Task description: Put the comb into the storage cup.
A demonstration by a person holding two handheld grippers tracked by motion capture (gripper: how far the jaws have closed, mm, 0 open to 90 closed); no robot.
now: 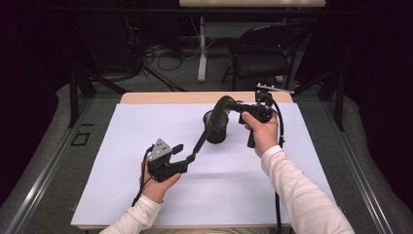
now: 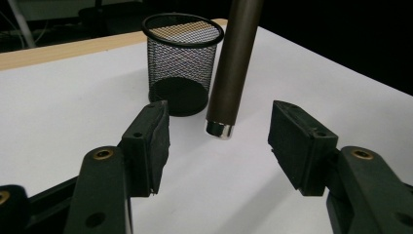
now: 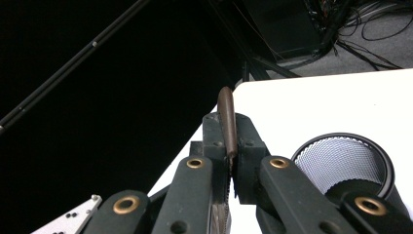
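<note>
Right claw (image 3: pixel 229 170) clamped on brown strap (image 1: pixel 213 122); left claw (image 2: pixel 219 141) apart, no readable writing.

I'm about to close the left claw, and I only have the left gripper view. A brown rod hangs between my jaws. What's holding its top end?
Observer: The right claw is shut on it. Up there the brown rod thins to a flat blade, pinched between the pads.
Operator: Where is that hand relative to the mesh cup?
Observer: In the high view it sits just past the mesh cup, on its right side. The rod curves out of it and slants down across the cup towards your open left claw.
</note>
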